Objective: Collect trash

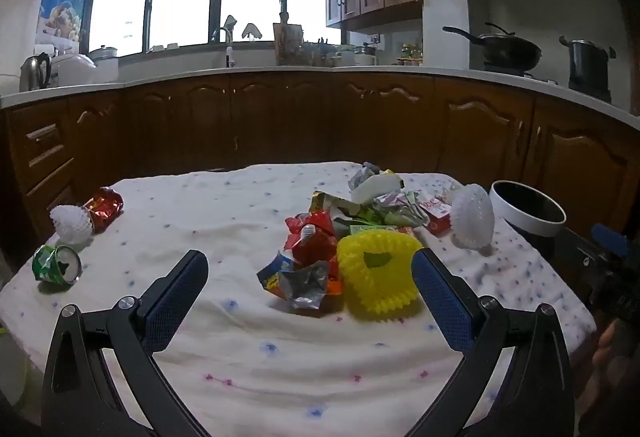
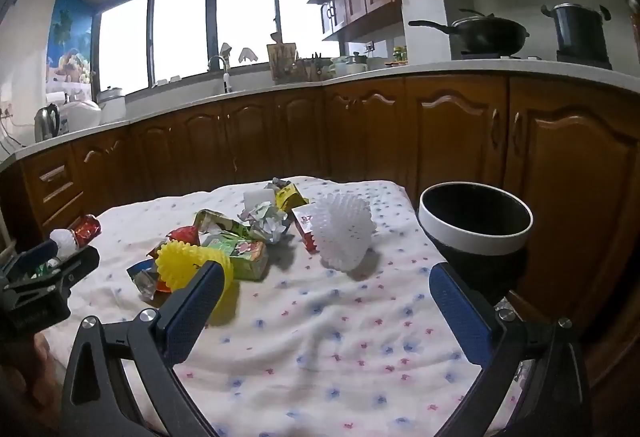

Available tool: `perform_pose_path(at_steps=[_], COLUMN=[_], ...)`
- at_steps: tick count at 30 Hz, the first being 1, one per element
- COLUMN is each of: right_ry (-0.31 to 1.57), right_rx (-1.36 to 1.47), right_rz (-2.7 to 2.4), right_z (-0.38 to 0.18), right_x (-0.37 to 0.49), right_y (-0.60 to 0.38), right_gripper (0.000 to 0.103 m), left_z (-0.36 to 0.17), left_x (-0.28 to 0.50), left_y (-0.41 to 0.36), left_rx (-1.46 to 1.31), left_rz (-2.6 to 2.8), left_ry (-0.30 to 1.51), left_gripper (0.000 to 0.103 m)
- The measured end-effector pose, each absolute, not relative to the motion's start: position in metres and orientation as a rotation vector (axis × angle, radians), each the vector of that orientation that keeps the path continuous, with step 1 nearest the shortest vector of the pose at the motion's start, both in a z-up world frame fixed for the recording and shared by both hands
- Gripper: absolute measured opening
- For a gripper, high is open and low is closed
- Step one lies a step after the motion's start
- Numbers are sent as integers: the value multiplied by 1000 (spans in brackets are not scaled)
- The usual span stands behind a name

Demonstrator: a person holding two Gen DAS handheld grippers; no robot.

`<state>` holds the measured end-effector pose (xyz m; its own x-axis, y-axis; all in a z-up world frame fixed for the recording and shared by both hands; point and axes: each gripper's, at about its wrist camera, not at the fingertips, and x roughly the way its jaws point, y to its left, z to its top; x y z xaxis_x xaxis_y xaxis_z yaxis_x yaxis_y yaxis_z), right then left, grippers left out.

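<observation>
Trash lies in a heap on a table under a white spotted cloth [image 1: 240,349]: a yellow foam fruit net [image 1: 378,271], red and silver wrappers [image 1: 310,241], a crumpled foil ball [image 2: 266,223], a green carton [image 2: 244,257], a red box [image 2: 306,227] and a white foam net [image 2: 344,237]. At the left sit a crushed green can [image 1: 56,263], a red wrapper [image 1: 105,206] and a small white net [image 1: 72,223]. A black bin with a white rim [image 2: 476,225] stands off the table's right edge. My left gripper [image 1: 310,277] is open just short of the heap. My right gripper [image 2: 326,283] is open, nothing between its fingers.
Brown kitchen cabinets [image 1: 280,117] and a white counter [image 1: 360,70] run behind the table, with a sink, a kettle [image 1: 35,71], a wok [image 2: 486,33] and a pot [image 2: 576,29]. The left gripper's body [image 2: 44,285] shows at the right wrist view's left edge.
</observation>
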<state>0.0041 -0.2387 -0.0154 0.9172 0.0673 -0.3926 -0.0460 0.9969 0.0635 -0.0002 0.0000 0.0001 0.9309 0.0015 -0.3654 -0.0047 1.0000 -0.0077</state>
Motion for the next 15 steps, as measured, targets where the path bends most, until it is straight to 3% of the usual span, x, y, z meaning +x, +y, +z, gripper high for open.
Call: perform_pose_path(at_steps=[12,15], right_ry=[377,377], right_rx=[64,65], right_rz=[40,40], right_z=[-9,-9], right_x=[-11,-11], right_y=[-254,-253], right_gripper=[103,103], left_z=[5,1], left_x=[-3,-3], left_y=[-28,-5], left_rx=[13,-18], left_rz=[15,-13], left_ry=[394,379], left_gripper=[103,103])
